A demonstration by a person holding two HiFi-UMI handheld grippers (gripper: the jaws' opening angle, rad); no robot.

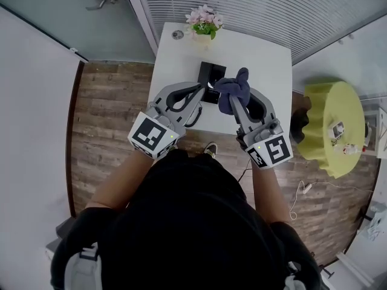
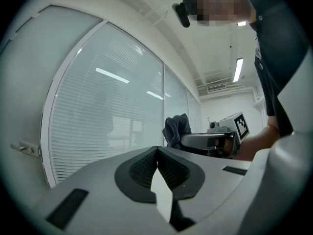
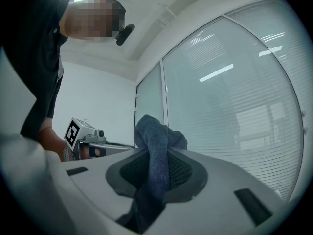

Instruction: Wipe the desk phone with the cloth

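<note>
In the head view a black desk phone [image 1: 211,77] sits mid-way along the white desk [image 1: 260,59], partly hidden behind the raised grippers. A dark blue cloth [image 1: 234,88] bunches out of my right gripper [image 1: 233,100], which is shut on it above the phone's right side. The right gripper view shows the cloth [image 3: 157,153] pinched between the jaws. My left gripper [image 1: 201,89] is shut with nothing in it, just left of the cloth. In the left gripper view the jaws [image 2: 157,150] meet at the tip, with the cloth [image 2: 176,128] beyond. Both gripper views tilt up at blinds and ceiling.
A pot of pink flowers [image 1: 204,24] and a small round object [image 1: 177,34] stand at the desk's far end. A yellow-green round table [image 1: 331,125] with small items is at the right. Wooden floor [image 1: 109,119] surrounds the desk; a blinds-covered glass wall [image 1: 242,5] lies beyond.
</note>
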